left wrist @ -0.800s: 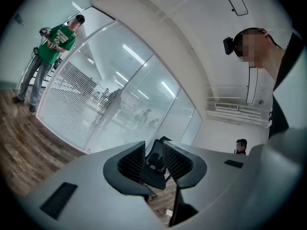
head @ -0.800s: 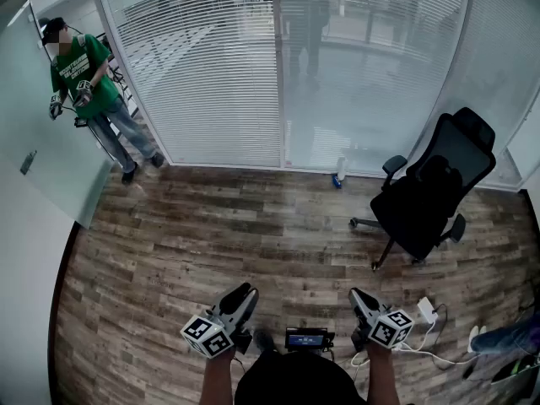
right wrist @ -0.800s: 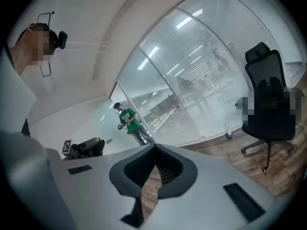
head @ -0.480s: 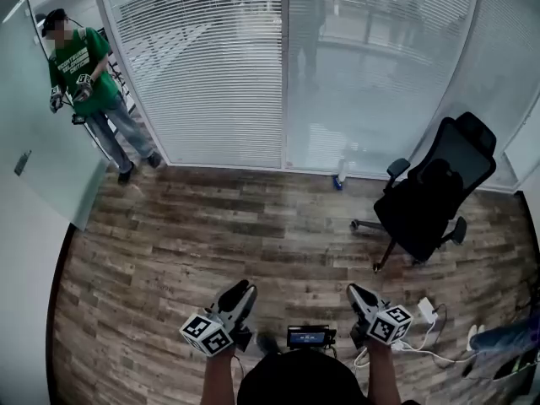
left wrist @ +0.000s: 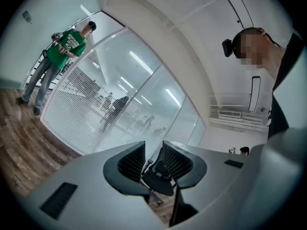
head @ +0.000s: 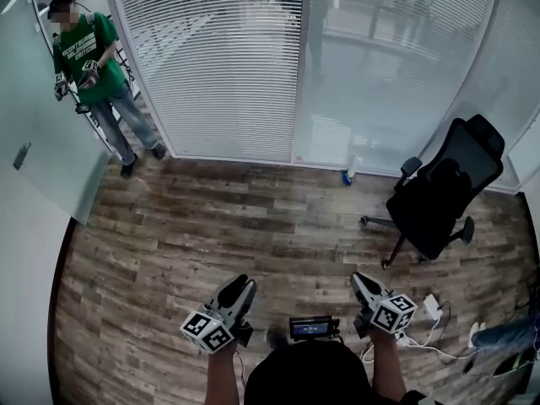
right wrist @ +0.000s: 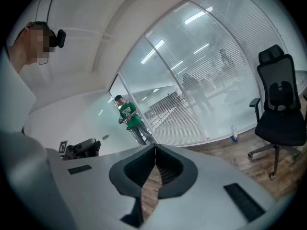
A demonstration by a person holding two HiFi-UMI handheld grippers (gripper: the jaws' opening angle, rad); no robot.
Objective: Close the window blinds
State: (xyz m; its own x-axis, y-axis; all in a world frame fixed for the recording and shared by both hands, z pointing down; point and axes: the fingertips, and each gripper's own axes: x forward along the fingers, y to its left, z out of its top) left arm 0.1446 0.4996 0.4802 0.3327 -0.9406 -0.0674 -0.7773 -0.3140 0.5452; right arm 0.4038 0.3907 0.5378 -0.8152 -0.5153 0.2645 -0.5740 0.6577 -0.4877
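blinds untouched, both grippers well short of the glass wall

nothing of the closing looks done yet. the white horizontal slat blinds hang along the tall glass wall at the far side of the room, well apart from the person, with brown wood-plank floor between. the left gripper and right gripper are held low near the body. the left one's jaws stand a little apart with nothing between them. the right one's jaws are pressed together, empty. the slats run down nearly to the floor and are tilted enough that dim figures and lights show through. no wand or cord can be made out from here. left to do, i judge: walk up, find the control, turn the slats shut.
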